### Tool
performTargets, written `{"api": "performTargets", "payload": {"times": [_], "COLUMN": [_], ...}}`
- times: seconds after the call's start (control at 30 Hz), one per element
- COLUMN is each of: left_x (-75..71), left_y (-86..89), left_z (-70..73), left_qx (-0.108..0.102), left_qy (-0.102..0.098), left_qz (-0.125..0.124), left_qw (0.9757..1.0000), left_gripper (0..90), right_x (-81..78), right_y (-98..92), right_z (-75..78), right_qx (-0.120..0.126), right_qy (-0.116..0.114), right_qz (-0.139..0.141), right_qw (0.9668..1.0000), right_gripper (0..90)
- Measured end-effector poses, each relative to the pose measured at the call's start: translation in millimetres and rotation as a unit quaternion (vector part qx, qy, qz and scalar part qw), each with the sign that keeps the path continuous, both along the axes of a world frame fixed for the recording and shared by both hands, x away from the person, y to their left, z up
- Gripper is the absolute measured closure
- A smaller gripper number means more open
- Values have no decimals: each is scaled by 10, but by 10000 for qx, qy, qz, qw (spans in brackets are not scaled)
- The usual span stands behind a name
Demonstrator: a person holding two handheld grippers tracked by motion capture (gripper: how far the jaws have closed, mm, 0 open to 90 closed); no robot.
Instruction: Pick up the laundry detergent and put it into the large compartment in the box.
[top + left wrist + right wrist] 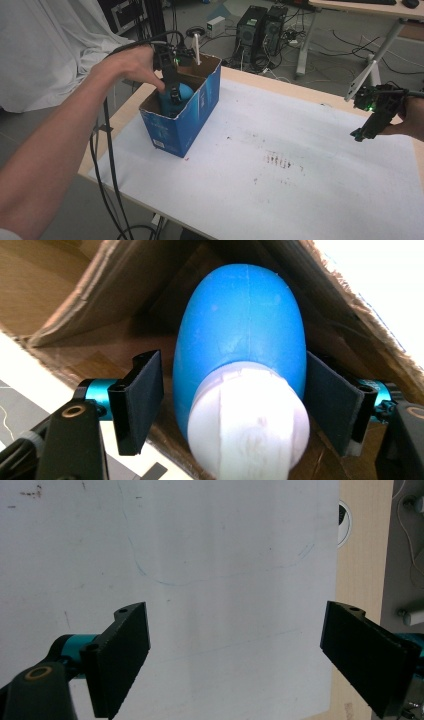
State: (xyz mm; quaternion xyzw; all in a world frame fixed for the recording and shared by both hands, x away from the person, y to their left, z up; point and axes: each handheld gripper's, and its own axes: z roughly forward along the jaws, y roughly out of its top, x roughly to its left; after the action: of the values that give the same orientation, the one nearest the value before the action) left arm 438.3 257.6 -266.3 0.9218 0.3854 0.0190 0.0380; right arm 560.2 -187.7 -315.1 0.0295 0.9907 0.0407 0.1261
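Observation:
A blue bottle (240, 325) with a white cap (250, 425) lies inside a blue cardboard box (180, 125) at the table's far left. My left gripper (172, 94) reaches down into the box. In the left gripper view its jaws straddle the bottle; the left pad (145, 400) stands clear of it and the right pad (330, 405) is close beside it, so my left gripper (235, 390) is open. My right gripper (362, 131) hovers over the table's right side. Seen in the right gripper view, my right gripper (235, 645) is open and holds nothing.
A white sheet (280, 150) covers the wooden table (250, 77). Computer towers (260, 30) and cables sit on the floor beyond. A white cloth (45, 45) hangs at the left. A slanted stand leg (372, 65) rises near the right gripper.

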Motion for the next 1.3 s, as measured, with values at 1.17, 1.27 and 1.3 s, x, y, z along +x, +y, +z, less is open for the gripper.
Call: {"api": "performTargets", "payload": {"times": [1.17, 1.27, 1.3], "left_x": [-221, -246, -255], "left_y": [-1153, -1289, -1334], "left_z": [794, 779, 770], "left_qx": [46, 19, 34], "left_qy": [-820, -810, -800], "left_qz": [-1575, -1729, -1821], "left_qw": [9841, 9816, 9800], "left_gripper": [199, 172, 167], "right_x": [-24, -29, -31], "right_y": [18, 24, 27], "right_z": [24, 19, 19], "right_qx": [-5, -9, -10], "right_qy": [-4, 6, 5], "right_qz": [18, 12, 4], "right_qw": [10000, 10000, 10000], "right_gripper": [116, 116, 116]}}
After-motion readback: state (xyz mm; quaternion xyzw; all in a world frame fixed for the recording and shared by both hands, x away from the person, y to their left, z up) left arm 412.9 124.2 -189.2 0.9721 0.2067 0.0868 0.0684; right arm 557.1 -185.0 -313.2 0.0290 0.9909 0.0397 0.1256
